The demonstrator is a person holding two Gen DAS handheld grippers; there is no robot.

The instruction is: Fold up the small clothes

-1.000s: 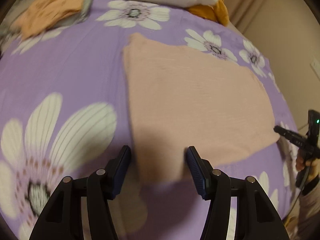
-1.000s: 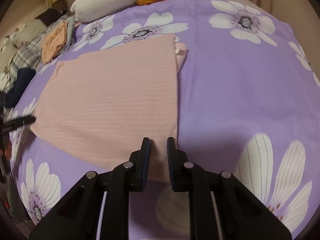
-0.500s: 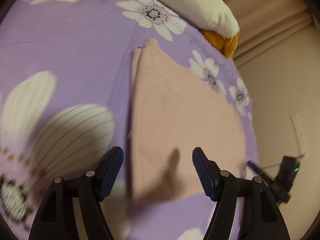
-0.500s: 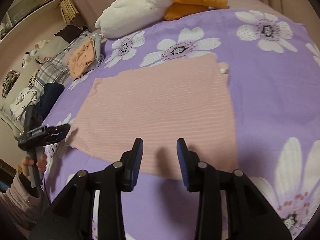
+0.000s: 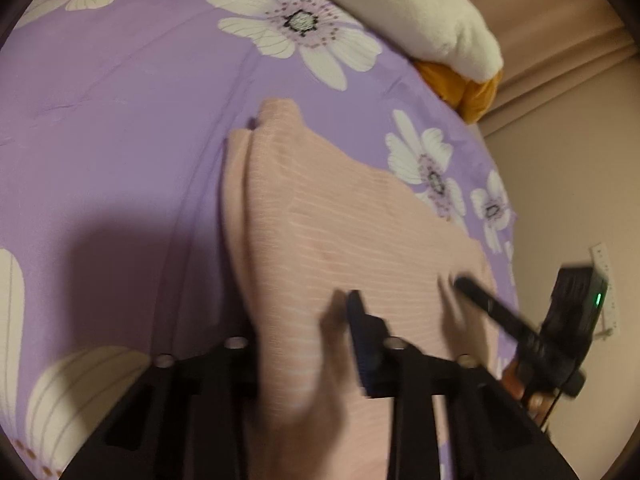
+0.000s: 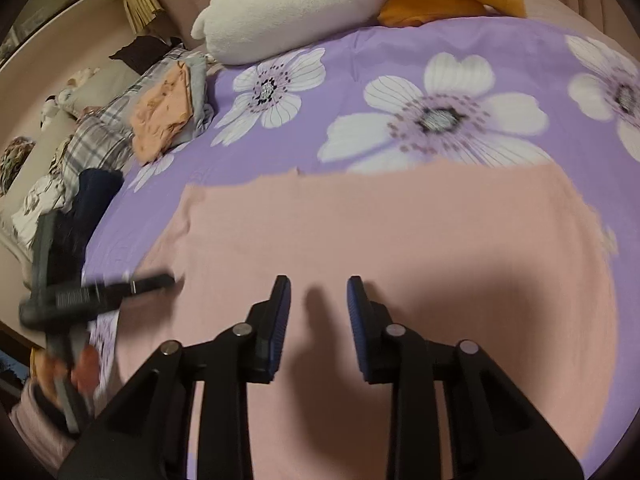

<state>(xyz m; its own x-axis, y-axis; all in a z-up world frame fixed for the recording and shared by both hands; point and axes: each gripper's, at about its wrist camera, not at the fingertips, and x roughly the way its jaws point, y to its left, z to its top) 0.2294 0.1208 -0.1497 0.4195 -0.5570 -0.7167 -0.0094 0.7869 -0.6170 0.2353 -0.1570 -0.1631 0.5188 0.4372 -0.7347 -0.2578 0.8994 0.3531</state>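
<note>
Hands first: both grippers tip steeply down at the bed from the side away from the white plush toy [image 6: 296,4]. The left gripper [image 5: 304,312] has just been closing, and the near edge of the pink cloth [image 6: 400,240] is bunched up between its jaws, pinched there and draped over 1 finger so only the other blue pad shows. In the right wrist view, the left hand [image 6: 80,368] grips its handle low, with a pale pink sleeve [image 6: 36,420] behind it. The right gripper [image 6: 316,284] hangs over the cloth. Its jaws have also just been closing a little, yet a clear gap stands between the 2 pads and they have hold of nothing. Only the cloth's flat surface and the jaws' shadow lie under them.

The cloth lies spread on the purple flowered sheet [image 6: 400,60], on the near side of the plush and apart from it, with big white flowers between them. Its long axis runs across from one gripper to the other, roughly in line with the plush's length. One long edge faces the plush, and a narrow corner [image 5: 276,112] pokes toward it at the left gripper's end.

Beside the plush's white end sits a pile of clothes [image 6: 160,116], orange on plaid. Beige curtains [image 5: 560,40] hang behind the plush's orange end.
</note>
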